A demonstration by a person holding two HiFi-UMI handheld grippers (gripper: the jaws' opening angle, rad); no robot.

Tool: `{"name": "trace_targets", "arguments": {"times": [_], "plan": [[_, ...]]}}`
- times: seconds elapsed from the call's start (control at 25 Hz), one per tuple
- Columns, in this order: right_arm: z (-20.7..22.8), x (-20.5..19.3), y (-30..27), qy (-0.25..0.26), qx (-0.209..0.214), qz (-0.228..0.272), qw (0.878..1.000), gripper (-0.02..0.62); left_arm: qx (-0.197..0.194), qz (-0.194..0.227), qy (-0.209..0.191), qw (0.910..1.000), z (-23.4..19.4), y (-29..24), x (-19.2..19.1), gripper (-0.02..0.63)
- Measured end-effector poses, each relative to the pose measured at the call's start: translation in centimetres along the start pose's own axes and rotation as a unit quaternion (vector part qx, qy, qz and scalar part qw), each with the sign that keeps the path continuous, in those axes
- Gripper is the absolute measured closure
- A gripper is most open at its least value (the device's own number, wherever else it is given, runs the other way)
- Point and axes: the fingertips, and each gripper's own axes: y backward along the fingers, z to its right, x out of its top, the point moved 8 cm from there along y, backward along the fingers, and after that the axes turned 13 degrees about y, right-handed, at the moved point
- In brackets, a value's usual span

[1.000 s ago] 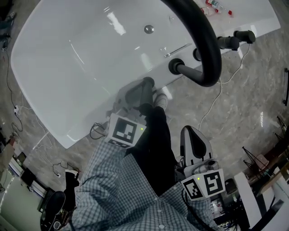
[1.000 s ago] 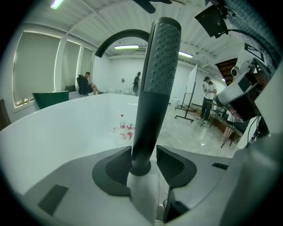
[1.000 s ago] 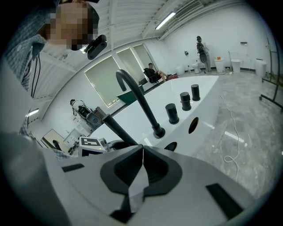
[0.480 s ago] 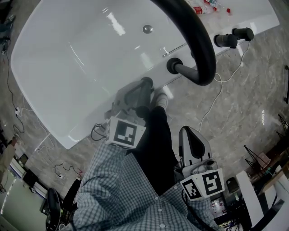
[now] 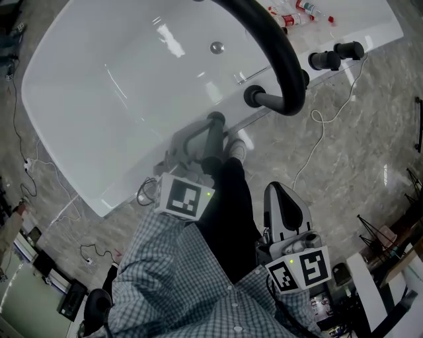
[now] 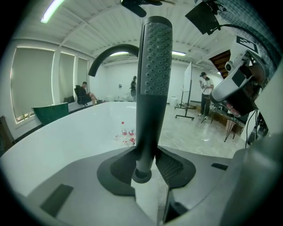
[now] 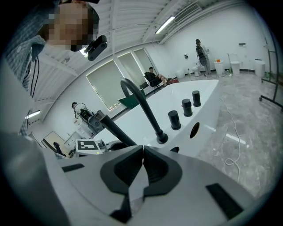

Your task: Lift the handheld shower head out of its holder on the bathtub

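The handheld shower head (image 6: 154, 79) is a dark grey wand with a dimpled face. It stands upright between the jaws of my left gripper (image 6: 148, 164), which is shut on its handle. Its round lower end shows just below the pads. In the head view the shower head (image 5: 213, 137) and left gripper (image 5: 206, 146) hang over the near rim of the white bathtub (image 5: 99, 132). An oval hole (image 7: 194, 129) shows in the tub's rim. My right gripper (image 5: 281, 195) is low at the right over the floor, its jaws (image 7: 142, 152) shut on nothing.
A black arched faucet (image 5: 281, 53) rises from the rim, with two black knobs (image 5: 330, 56) to its right. Small bottles (image 5: 291, 14) lie on the far corner. A white cable (image 5: 317, 132) trails over the marble floor. Stands and gear crowd the lower right.
The head view has shifted slightly, so tub and faucet sit a little differently. Both grippers keep their places, and the left one still holds the shower head.
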Motion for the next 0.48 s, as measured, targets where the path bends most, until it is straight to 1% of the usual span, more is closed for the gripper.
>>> {"name": "trace_targets", "arguments": {"times": [0.48], "plan": [[-1.5, 2.7, 2.4, 0.022, 0.012, 0.04, 0.999, 0.577, -0.003, 0.016, -0.038, 0.9992, 2.1, 3.9, 4.0, 0.463]]}}
